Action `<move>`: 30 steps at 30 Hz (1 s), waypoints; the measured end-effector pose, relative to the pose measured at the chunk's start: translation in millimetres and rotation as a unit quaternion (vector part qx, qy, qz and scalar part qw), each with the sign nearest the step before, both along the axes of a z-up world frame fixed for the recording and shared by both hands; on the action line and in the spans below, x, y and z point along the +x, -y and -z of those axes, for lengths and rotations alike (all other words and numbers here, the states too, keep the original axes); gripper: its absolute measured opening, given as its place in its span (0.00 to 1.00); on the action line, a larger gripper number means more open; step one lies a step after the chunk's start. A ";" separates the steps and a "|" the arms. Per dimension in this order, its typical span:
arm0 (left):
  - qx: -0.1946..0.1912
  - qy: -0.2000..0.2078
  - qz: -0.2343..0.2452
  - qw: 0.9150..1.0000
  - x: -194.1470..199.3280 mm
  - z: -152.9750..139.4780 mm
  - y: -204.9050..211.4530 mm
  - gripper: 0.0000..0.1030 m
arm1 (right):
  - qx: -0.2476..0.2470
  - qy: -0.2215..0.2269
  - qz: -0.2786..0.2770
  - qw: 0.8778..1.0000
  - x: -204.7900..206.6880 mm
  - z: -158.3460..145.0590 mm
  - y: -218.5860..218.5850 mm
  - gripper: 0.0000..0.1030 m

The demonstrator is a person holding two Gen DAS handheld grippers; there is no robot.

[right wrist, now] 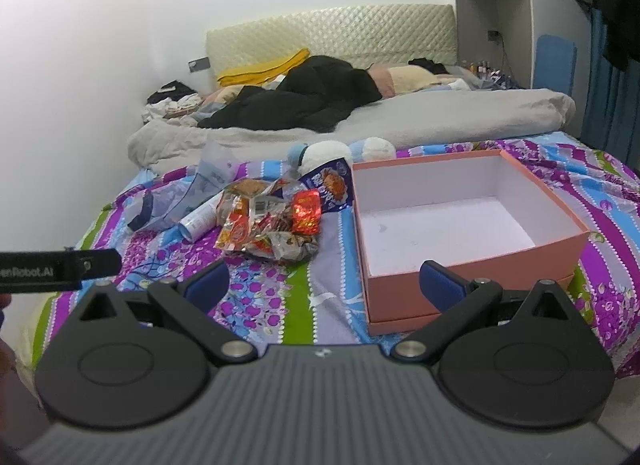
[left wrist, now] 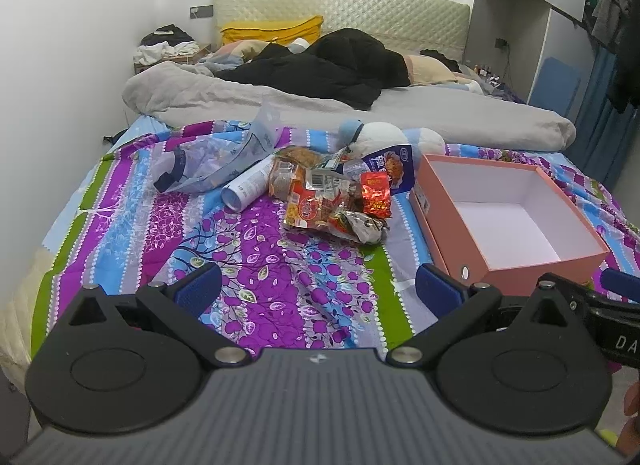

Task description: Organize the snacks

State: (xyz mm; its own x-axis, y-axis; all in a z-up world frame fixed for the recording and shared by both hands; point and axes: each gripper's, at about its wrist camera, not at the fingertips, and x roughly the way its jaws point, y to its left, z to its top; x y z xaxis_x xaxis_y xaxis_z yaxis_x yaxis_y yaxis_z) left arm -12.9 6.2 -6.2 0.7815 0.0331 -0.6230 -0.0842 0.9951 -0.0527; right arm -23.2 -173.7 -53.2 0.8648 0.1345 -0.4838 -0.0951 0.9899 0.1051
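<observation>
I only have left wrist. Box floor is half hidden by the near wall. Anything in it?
Observer: Right wrist looks further into the pink box; the white floor showing there is bare, no packets visible.
Operator: Right gripper state? I only catch its edge.
Observer: The right gripper is open with nothing between its fingers, short of the box's near wall.
Operator: Is there a lid on that box?
Observer: Not on top. From right wrist a second pink edge shows beneath the box's base, which may be the lid nested under it.
</observation>
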 end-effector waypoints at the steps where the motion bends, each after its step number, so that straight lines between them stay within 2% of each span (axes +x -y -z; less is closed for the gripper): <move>1: 0.000 0.001 0.000 1.000 -0.3 -0.4 -1.0 1.00 | 0.004 -0.002 -0.003 1.000 0.1 0.4 0.4 1.00; 5: 0.002 0.000 -0.001 1.000 -2.7 -1.7 0.4 1.00 | -0.005 -0.012 -0.007 1.000 0.8 1.5 -1.6 1.00; 9: 0.004 0.002 0.003 1.000 -4.3 -2.8 1.6 1.00 | 0.009 -0.013 -0.011 1.000 -0.4 1.8 0.6 1.00; 30: 0.012 0.005 0.020 1.000 -4.9 -13.0 0.5 1.00 | 0.015 -0.020 -0.021 0.999 -8.6 0.5 3.3 1.00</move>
